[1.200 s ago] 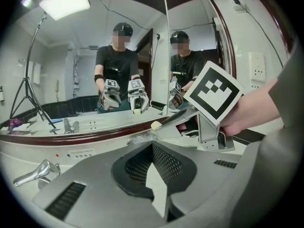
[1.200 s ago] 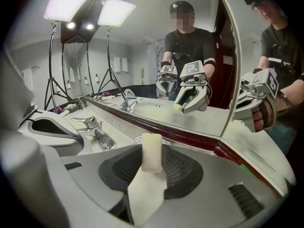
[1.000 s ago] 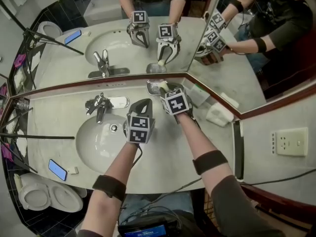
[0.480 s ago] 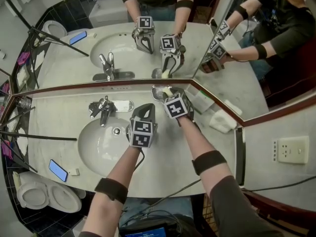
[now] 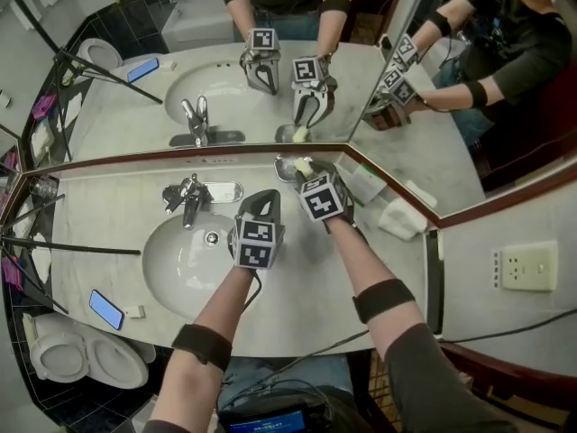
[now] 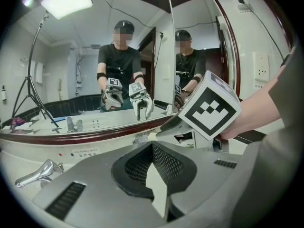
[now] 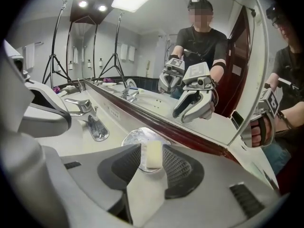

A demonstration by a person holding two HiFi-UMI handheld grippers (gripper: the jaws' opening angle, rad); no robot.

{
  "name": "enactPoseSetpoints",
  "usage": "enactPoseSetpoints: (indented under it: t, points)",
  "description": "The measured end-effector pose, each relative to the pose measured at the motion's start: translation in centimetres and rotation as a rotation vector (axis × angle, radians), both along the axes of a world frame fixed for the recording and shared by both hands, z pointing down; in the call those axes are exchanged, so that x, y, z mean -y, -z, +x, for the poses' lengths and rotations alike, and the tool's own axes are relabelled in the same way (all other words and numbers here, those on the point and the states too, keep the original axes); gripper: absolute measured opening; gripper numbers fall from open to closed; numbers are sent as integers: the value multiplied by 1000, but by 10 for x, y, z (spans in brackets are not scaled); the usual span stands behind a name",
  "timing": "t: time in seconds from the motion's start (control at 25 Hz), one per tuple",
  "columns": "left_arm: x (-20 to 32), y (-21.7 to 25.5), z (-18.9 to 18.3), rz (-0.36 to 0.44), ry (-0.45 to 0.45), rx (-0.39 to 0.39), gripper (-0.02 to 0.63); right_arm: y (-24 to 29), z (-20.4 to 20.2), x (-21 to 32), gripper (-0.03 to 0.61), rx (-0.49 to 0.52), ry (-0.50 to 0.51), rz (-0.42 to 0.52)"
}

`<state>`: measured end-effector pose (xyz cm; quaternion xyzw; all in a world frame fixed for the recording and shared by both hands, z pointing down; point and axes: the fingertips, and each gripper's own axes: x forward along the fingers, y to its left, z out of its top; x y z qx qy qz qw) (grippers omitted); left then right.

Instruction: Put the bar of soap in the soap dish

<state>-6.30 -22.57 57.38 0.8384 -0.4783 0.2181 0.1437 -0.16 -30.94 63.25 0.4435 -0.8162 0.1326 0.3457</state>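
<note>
Nearest me, a blue phone [image 5: 105, 309] lies at the front left corner of the bench [image 5: 306, 287]. My left gripper [image 5: 263, 198] hangs over the right rim of the sink basin [image 5: 180, 260], its fingers pressed together with nothing in them. Further back, right of the tap [image 5: 185, 197], my right gripper [image 7: 152, 151] points down at the bench's back edge. Its fingers have just been opening and stand apart on either side of the bar of soap [image 7: 153, 155]. The soap lies in the soap dish [image 7: 133, 137], close before the mirror [image 5: 270, 88].
</note>
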Motion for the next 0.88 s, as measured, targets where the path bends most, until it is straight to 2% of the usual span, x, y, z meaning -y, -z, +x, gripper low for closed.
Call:
enactPoseSetpoints:
  t: [0.08, 0.2, 0.28, 0.44, 0.64, 0.88]
  points:
    - [-5, 8, 1, 2, -2, -8, 2, 22, 2, -12, 153, 12, 17, 18]
    - [-17, 27, 3, 11, -16, -20, 2, 54, 4, -38, 56, 42, 43, 43]
    - [-27, 39, 5, 18, -27, -32, 2, 72, 6, -58, 20, 67, 59, 51]
    - [-47, 57, 8, 37, -51, -47, 2, 99, 7, -96, 18, 113, 75, 63]
    - [-75, 70, 8, 46, -70, -54, 2, 102, 18, -140, 18, 133, 85, 80]
    - [-116, 74, -4, 37, -73, -65, 2, 117, 35, -196, 18, 202, 44, 89]
